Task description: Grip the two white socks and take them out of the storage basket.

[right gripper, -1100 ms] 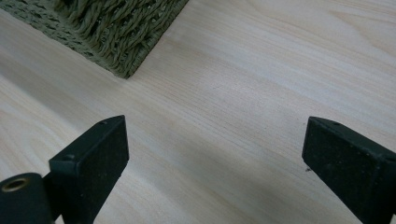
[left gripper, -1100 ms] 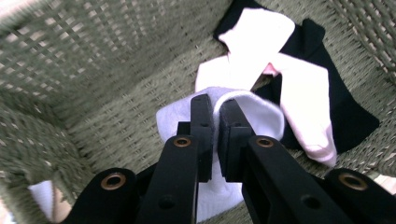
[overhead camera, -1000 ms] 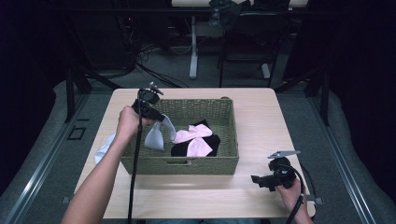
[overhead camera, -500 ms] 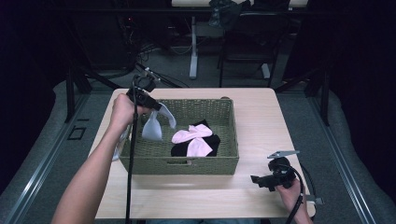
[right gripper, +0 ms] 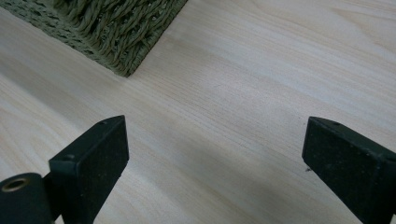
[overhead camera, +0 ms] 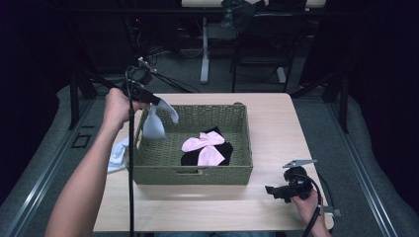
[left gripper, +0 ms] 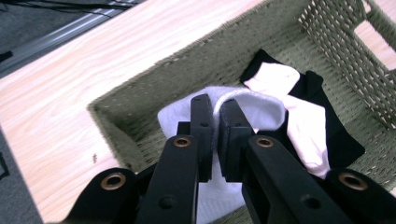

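Over the basket's (overhead camera: 190, 174) nine-o'clock end my left gripper (left gripper: 215, 122) pinches a white sock (overhead camera: 153, 126) mid-transfer — the next move, I judge, is parting the jaws to drop it in — while my right gripper (right gripper: 212, 154) idles wide open.

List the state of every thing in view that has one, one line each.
Left tongs: shut on the white fabric sock.
White fabric sock: pinched at its edge, hanging over the basket's left end.
Right tongs: open, empty, above the bare wooden table.
Green woven rectangular basket: open-topped, on the table.
Pink sock: lying on black fabric inside the basket.
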{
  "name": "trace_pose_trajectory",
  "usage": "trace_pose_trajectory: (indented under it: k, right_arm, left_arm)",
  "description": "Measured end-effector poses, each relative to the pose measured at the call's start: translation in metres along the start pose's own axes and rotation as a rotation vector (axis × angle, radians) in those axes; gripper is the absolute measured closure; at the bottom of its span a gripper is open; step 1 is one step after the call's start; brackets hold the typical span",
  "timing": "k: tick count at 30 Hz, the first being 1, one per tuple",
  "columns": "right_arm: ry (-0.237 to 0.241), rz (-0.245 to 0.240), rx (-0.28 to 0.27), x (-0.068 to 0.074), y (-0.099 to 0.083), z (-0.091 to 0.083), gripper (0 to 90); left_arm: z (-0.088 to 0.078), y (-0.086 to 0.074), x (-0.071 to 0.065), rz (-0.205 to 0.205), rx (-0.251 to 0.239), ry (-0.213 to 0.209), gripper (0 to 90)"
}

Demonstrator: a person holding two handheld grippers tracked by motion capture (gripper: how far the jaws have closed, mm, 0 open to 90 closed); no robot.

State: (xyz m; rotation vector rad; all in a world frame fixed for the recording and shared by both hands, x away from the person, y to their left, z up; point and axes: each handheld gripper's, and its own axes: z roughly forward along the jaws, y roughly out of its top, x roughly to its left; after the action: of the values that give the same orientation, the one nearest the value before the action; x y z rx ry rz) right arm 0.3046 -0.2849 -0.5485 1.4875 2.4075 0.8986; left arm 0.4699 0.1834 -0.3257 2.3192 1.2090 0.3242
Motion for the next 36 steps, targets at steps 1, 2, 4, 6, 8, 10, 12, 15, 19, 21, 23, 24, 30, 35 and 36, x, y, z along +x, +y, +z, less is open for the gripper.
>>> trace_pose_trajectory:
  k: [1,2,4,6,8,10,12,15,19,21,23,24,30,35,36]
  right_arm:
    - [0.004,0.001,0.000,0.000,0.000,0.000,6.5]
    - [0.000,0.004,-0.003,0.001,0.000,0.000,6.5]
    - [0.003,0.001,-0.001,0.000,0.000,0.000,6.6]
    - [0.001,0.001,-0.001,0.000,0.000,0.000,6.5]
    - [-0.002,0.001,0.001,0.000,0.000,0.000,6.5]
    - [-0.001,0.003,0.000,0.000,0.000,0.000,6.6]
    - [-0.004,0.005,-0.002,0.000,0.000,0.000,6.6]
    - [-0.003,0.004,-0.002,0.000,0.000,0.000,6.6]
    - [-0.002,0.001,-0.002,0.000,0.000,0.000,6.5]
    - [-0.002,0.001,-0.005,0.000,0.000,0.000,6.5]
    - [-0.001,0.003,-0.010,0.000,0.000,0.000,6.5]
    - [-0.004,0.003,-0.010,0.000,0.000,-0.001,6.5]
    - [-0.007,0.003,-0.017,0.000,0.000,-0.001,6.6]
    - [-0.006,-0.001,-0.016,0.000,0.000,-0.001,6.5]
    - [-0.007,0.000,-0.015,0.000,0.000,-0.001,6.6]
  left_arm:
    - [-0.004,0.000,0.002,-0.003,-0.003,0.005,86.4]
    - [-0.007,-0.001,0.004,-0.007,-0.007,0.012,86.4]
    - [-0.013,-0.003,0.008,-0.016,-0.012,0.025,86.4]
    - [-0.020,-0.005,0.012,-0.024,-0.017,0.037,86.3]
    - [-0.027,-0.008,0.018,-0.037,-0.024,0.052,86.3]
    - [-0.032,-0.011,0.022,-0.047,-0.029,0.072,86.3]
    - [-0.038,-0.015,0.028,-0.060,-0.035,0.094,86.4]
    - [-0.045,-0.020,0.035,-0.077,-0.040,0.120,86.4]
    - [-0.053,-0.029,0.046,-0.111,-0.047,0.146,86.4]
    - [-0.057,-0.034,0.051,-0.122,-0.048,0.164,86.3]
    - [-0.061,-0.039,0.057,-0.138,-0.054,0.177,86.3]
    - [-0.062,-0.042,0.059,-0.147,-0.052,0.185,86.4]
    - [-0.062,-0.058,0.072,-0.182,-0.040,0.200,86.4]
    - [-0.057,-0.073,0.084,-0.221,-0.023,0.215,86.4]
    - [-0.055,-0.076,0.085,-0.227,-0.017,0.215,86.4]
